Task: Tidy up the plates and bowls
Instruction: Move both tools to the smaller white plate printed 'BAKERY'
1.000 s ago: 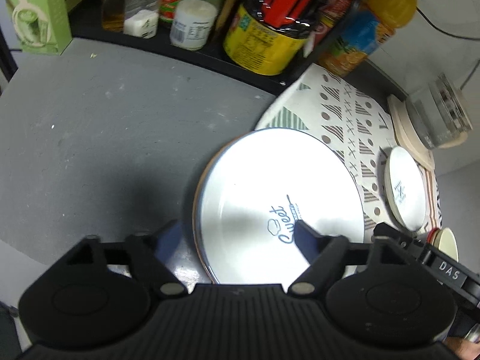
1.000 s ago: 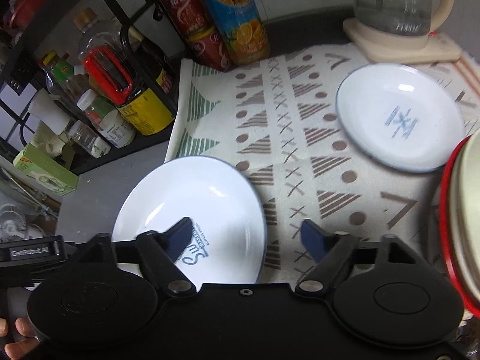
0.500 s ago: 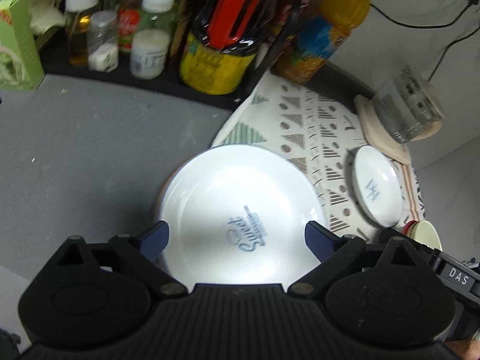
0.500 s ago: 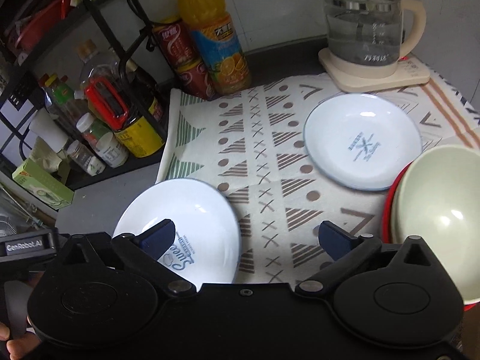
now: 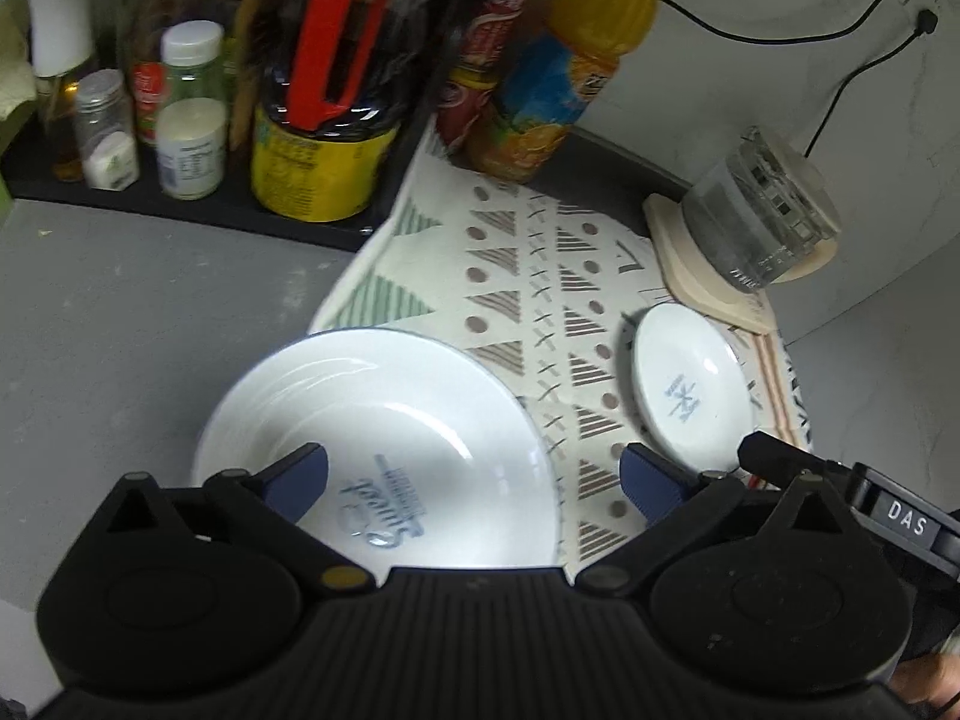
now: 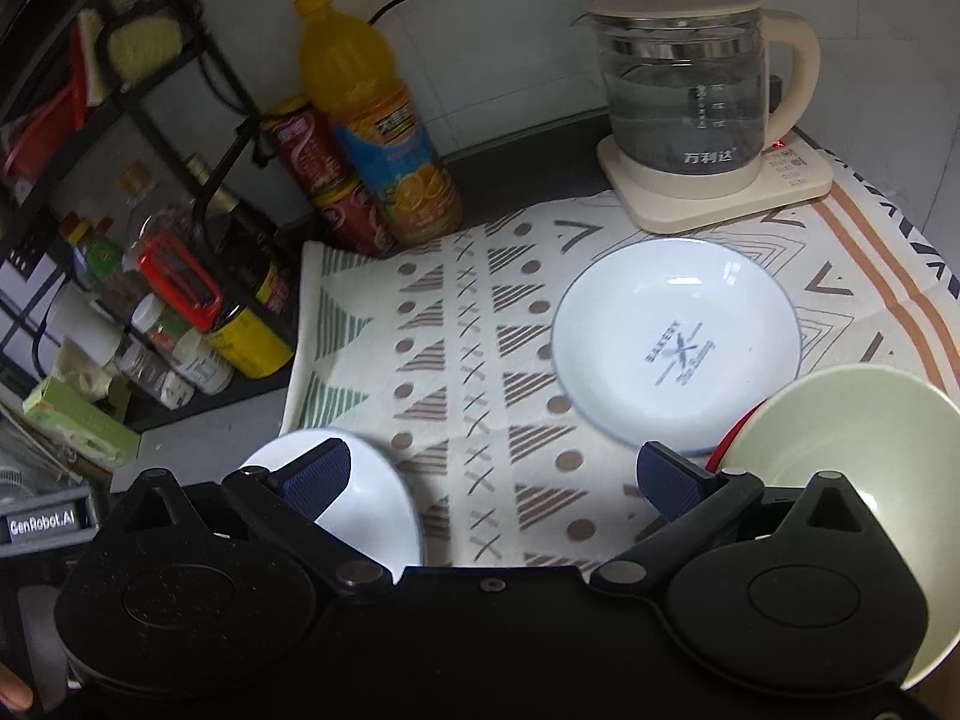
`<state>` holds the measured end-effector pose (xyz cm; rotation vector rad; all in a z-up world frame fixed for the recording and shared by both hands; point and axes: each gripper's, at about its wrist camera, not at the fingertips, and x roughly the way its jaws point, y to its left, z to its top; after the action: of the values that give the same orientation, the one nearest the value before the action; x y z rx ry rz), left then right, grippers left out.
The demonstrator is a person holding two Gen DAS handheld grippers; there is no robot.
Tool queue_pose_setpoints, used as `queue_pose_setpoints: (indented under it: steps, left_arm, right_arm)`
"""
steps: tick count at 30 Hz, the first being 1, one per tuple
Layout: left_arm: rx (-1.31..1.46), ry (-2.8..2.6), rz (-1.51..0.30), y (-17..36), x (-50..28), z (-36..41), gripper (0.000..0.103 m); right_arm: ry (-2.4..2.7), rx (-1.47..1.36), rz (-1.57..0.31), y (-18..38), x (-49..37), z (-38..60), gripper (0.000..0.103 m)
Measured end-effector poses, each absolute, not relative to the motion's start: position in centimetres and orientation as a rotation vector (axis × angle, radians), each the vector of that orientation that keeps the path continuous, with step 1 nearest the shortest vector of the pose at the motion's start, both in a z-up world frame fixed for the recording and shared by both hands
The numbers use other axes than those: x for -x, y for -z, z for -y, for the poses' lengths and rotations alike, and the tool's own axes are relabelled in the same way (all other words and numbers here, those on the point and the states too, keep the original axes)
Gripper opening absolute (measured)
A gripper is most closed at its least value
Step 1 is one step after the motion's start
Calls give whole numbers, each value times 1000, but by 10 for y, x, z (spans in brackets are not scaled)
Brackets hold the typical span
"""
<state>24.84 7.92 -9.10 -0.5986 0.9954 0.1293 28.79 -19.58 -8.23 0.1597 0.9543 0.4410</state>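
Observation:
A large white plate (image 5: 384, 420) printed "Sweet" lies on the grey counter (image 5: 132, 324), its right edge at the patterned cloth (image 5: 528, 276). My left gripper (image 5: 474, 477) hovers above it with its jaws opening and nothing between the pads. A smaller white plate (image 6: 672, 348) sits on the cloth in front of the kettle. At the right edge a pale green bowl (image 6: 840, 450) rests inside a red bowl (image 6: 729, 438). My right gripper (image 6: 492, 477) stands wide open over the cloth, between the large plate (image 6: 366, 498) and the green bowl, and holds nothing.
A glass kettle (image 6: 702, 114) on its cream base stands at the back right. An orange juice bottle (image 6: 372, 120) and red cans (image 6: 324, 180) stand at the back of the cloth. A black rack (image 5: 180, 204) crowded with jars and bottles borders the counter on the left.
Both grippers have drawn back and risen away from the large plate, and their jaws have spread wider. The plate stays lying on the counter. More of the cloth and the kettle shows.

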Motion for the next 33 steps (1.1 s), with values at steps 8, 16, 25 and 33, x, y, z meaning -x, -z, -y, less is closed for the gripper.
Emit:
queue_pose_setpoints:
  steps: [8, 16, 25, 33]
  left_arm:
    - [614, -129, -1010, 91, -281, -59, 102]
    - [639, -124, -1053, 98, -319, -32, 102]
    - [604, -129, -1105, 106, -365, 1, 102]
    - [612, -161, -1144, 120, -397, 18, 102]
  right_arm:
    - [-453, -167, -960, 81, -317, 217, 103]
    - [-443, -165, -959, 80, -348, 245, 103]
    - [-424, -159, -977, 81, -386, 274, 103]
    - [-417, -178, -1024, 97, -423, 296, 102]
